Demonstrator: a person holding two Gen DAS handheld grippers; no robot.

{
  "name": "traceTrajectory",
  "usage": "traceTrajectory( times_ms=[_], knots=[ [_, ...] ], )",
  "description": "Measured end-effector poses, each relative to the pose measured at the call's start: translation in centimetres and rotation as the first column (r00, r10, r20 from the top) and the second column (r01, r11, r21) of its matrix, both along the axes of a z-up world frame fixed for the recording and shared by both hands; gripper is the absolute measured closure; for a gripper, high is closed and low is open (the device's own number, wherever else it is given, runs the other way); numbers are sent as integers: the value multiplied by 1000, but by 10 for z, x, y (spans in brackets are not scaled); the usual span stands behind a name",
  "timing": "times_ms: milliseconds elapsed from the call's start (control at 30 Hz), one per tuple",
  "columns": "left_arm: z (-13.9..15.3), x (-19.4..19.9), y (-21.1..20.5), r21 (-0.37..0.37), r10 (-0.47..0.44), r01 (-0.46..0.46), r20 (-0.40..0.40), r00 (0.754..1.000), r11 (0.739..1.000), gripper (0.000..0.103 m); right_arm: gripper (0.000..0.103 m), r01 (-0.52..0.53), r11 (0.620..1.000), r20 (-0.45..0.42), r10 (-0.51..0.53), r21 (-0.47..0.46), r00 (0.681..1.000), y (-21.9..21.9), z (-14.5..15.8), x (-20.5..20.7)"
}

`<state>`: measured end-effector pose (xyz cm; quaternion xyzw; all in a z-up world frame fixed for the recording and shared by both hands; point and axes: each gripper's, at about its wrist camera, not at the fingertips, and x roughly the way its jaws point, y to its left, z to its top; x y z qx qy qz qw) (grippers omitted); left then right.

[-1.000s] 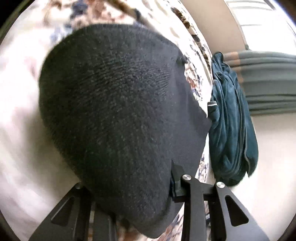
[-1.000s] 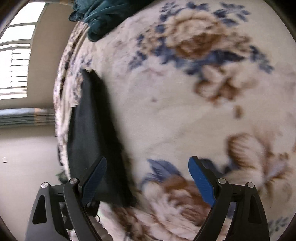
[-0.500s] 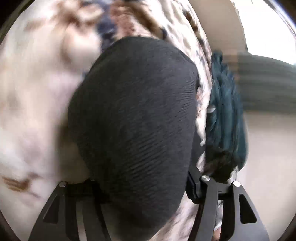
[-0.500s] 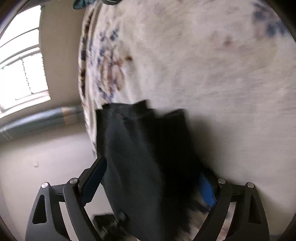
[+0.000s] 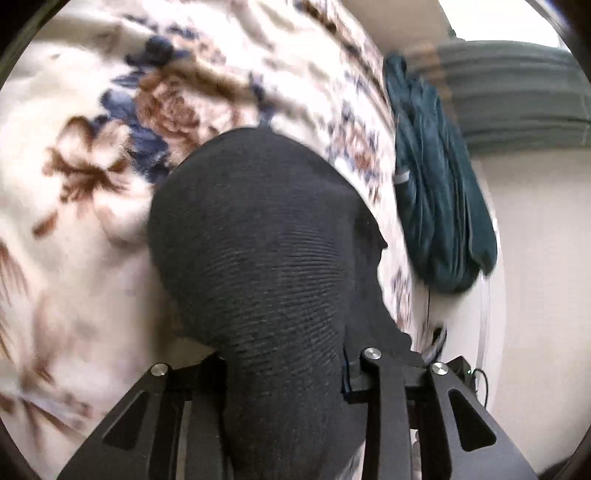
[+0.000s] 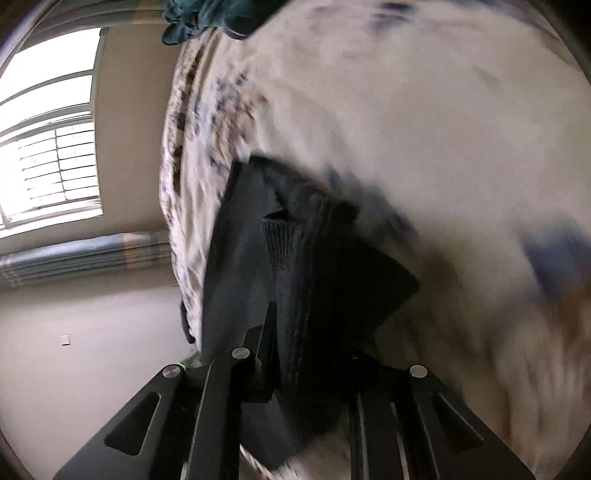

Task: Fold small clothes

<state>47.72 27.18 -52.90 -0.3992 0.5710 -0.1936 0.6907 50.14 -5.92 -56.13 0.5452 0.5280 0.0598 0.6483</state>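
Bedding: cream plush blanket printed with brown and navy roses (image 5: 92, 177), covering the whole work surface; seen again, motion-blurred, in the right wrist view (image 6: 424, 110). Beige wall and a bright barred window (image 6: 48, 147) lie beyond its edge, with grey-green striped curtain fabric (image 5: 517, 92) below the window.

Item 1: black ribbed knit garment (image 5: 266, 258), small, bunched into a rounded mass over the blanket. Its near end passes between the fingers of the left gripper (image 5: 284, 373), which is pinched onto the cloth; the blue pad of 1 finger shows only as a sliver at the fabric edge. In the right wrist view the same garment (image 6: 314, 277) shows a smooth dark panel beside a ribbed panel, with a folded corner pointing right, close to the blanket's edge.

Item 2: right gripper (image 6: 310, 373), black frame, 2 fingers closed in on the lower part of the garment, gripping it; fingertips are buried in fabric.

Item 3: teal velvety garment (image 5: 439, 184), crumpled, draped over the blanket's far edge, apart from the black piece; also at the top of the right wrist view (image 6: 207, 16).
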Motion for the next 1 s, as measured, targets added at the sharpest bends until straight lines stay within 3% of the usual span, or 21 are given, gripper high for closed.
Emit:
traceTrajectory(
  times_ms=[33,133,200,267,333,367,433,500,600,633,767,833,867,900,1000],
  knots=[
    [-6,4,5,18,-21,22,-45,999,1000,63,87,-17,1000,-25,16,-10,1000,6,-1,-14],
    [-13,-11,7,22,-22,25,-107,994,999,54,82,-78,996,-142,70,-53,987,9,-23,-36],
    [-7,-26,8,15,-3,4,-92,996,1000,53,53,-85,995,-194,72,-57,978,-5,-28,-42],
    [6,-42,8,48,52,-49,-67,996,998,53,49,-90,990,-189,67,-113,980,-22,-16,-40],
    [28,-56,5,179,100,-96,-12,995,979,38,48,-115,976,-150,87,-186,985,-37,10,-29],
    [36,-56,4,245,113,-113,15,994,963,37,48,-125,966,-129,98,-225,987,-42,22,-20],
    [50,-61,0,338,122,-138,69,990,931,34,41,-164,941,-67,151,-295,986,-44,46,9],
    [55,-63,-2,451,110,-151,116,987,880,26,39,-234,893,-5,251,-385,968,-33,62,59],
    [45,-53,-4,568,78,-126,109,991,814,26,39,-354,832,23,401,-427,916,-12,54,128],
    [41,-47,-5,582,76,-124,106,991,804,26,39,-397,811,23,450,-431,893,-1,46,150],
    [33,-32,6,562,118,-164,119,986,810,26,39,-511,710,-35,568,-484,822,28,20,207],
    [36,-28,9,560,132,-189,141,981,807,26,47,-518,707,-8,587,-481,810,31,18,211],
    [38,-28,10,570,146,-211,158,977,794,26,85,-503,698,11,589,-510,808,34,21,211],
    [41,-32,12,578,162,-238,181,970,781,26,99,-485,697,19,581,-528,814,34,23,207],
    [47,-40,19,580,206,-332,272,940,744,26,100,-390,739,99,521,-550,848,27,42,204]
  ],
)
